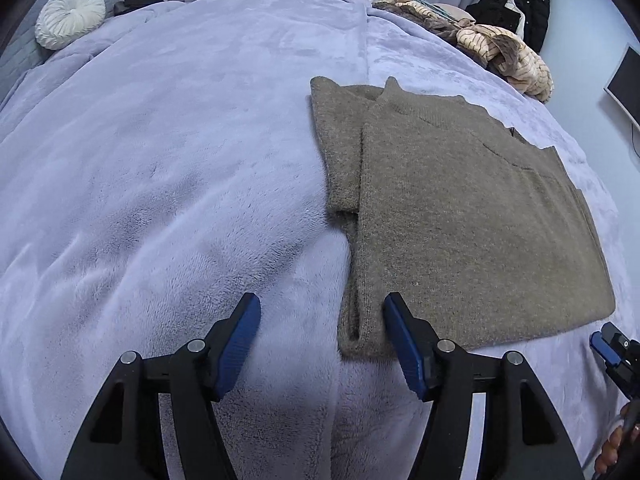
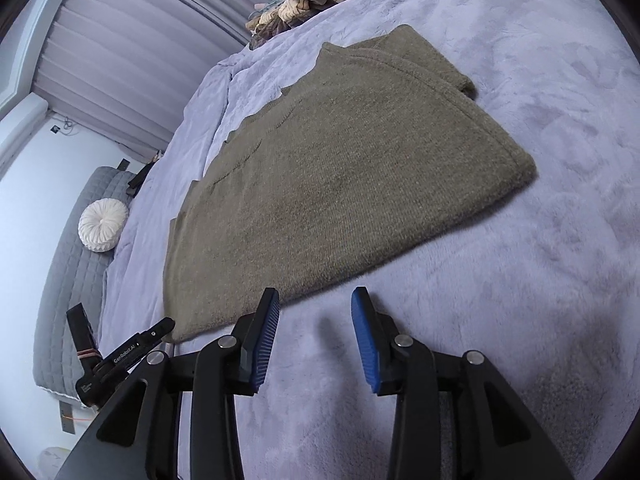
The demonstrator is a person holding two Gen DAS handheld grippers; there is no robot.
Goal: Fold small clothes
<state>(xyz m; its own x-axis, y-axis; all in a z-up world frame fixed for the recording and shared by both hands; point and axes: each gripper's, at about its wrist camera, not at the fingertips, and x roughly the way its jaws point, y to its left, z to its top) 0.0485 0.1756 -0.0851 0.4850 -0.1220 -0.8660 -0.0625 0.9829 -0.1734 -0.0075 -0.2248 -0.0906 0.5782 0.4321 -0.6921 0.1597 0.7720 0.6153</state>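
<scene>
Lying folded on the lavender blanket (image 1: 160,160), the brown sweater (image 1: 460,220) sits flat. Both the left gripper (image 1: 322,344) and right gripper (image 2: 316,336) hover at its near edge, jaws spread wide and empty.

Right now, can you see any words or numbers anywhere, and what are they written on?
"GenRobot.AI": white letters on the black body of the left gripper, seen in the right wrist view.
Small white print lower on that same gripper: too small to read.
Sweater, blanket, round pillow, screen: no writing visible.
</scene>
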